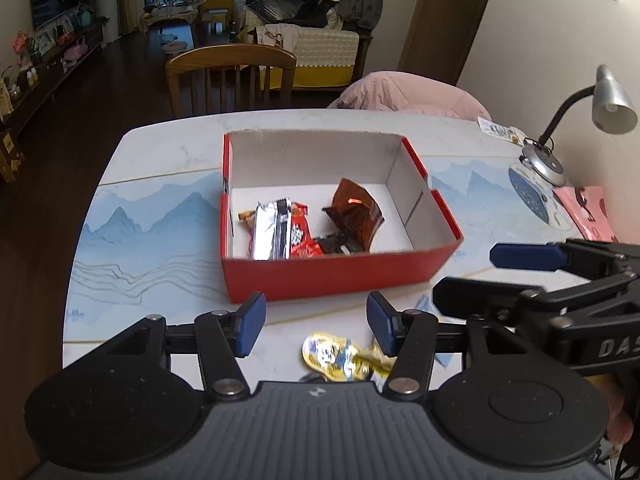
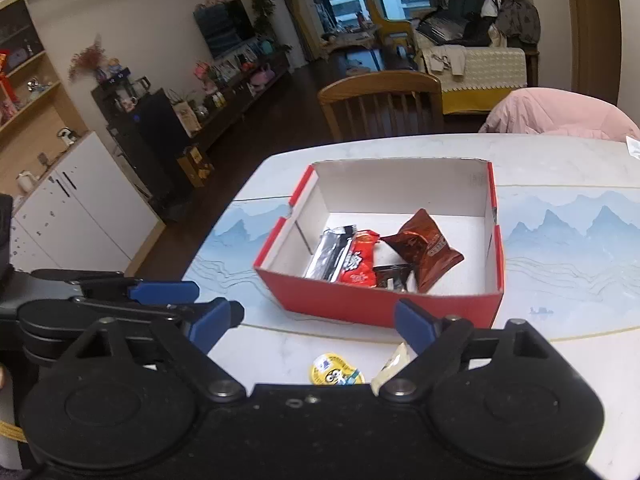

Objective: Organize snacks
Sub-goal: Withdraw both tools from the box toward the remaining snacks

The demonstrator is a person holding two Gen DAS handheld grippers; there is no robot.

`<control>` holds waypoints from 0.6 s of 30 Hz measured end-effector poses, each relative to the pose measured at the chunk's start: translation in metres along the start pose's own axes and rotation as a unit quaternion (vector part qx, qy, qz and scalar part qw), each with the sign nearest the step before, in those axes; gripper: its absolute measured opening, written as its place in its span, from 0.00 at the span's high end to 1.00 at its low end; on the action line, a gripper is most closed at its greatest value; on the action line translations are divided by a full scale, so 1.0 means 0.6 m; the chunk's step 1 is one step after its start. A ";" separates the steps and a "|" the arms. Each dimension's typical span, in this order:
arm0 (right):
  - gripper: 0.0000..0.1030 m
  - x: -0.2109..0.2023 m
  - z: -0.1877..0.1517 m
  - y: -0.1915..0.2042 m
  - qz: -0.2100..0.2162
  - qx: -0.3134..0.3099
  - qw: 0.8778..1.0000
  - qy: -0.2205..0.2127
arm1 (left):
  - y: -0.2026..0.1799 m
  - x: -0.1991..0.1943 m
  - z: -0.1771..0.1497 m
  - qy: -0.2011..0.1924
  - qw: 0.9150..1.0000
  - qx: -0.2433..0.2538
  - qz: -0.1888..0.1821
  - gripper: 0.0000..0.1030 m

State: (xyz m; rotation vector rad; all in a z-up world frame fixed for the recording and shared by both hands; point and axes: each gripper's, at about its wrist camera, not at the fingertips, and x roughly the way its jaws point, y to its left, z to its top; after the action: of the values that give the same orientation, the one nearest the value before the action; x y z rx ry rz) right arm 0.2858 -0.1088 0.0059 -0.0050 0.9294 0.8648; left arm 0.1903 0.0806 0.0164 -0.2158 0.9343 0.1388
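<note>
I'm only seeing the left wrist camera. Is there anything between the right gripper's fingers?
Observer: No. The right gripper is open, and nothing is between its fingers.
Operator: Okay. I see a yellow snack on the table in front of the box. Is anything else still out there?
Observer: Yes. A pale packet lies beside the yellow snack, on the side nearer the right gripper's right-hand finger. Both are on the table, outside the red box.
</note>
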 end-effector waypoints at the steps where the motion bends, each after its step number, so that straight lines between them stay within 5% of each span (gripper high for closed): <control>1: 0.11 -0.006 -0.007 0.002 0.001 -0.002 1.000 -0.004 | 0.000 -0.004 -0.008 -0.001 1.000 0.000 -0.001 0.44; 11: 0.08 -0.025 -0.079 0.008 -0.011 -0.018 1.000 -0.002 | 0.011 -0.015 -0.080 -0.004 1.000 0.002 0.003 0.27; 18: 0.08 -0.010 -0.133 -0.005 -0.023 -0.001 0.999 0.026 | 0.015 0.008 -0.124 0.012 1.000 0.000 -0.005 0.26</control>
State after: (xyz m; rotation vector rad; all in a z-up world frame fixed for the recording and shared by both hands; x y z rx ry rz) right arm 0.2300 -0.1432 -0.0406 -0.0507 0.9725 0.8269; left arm 0.1330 0.0715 -0.0311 -0.2226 0.9568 0.1268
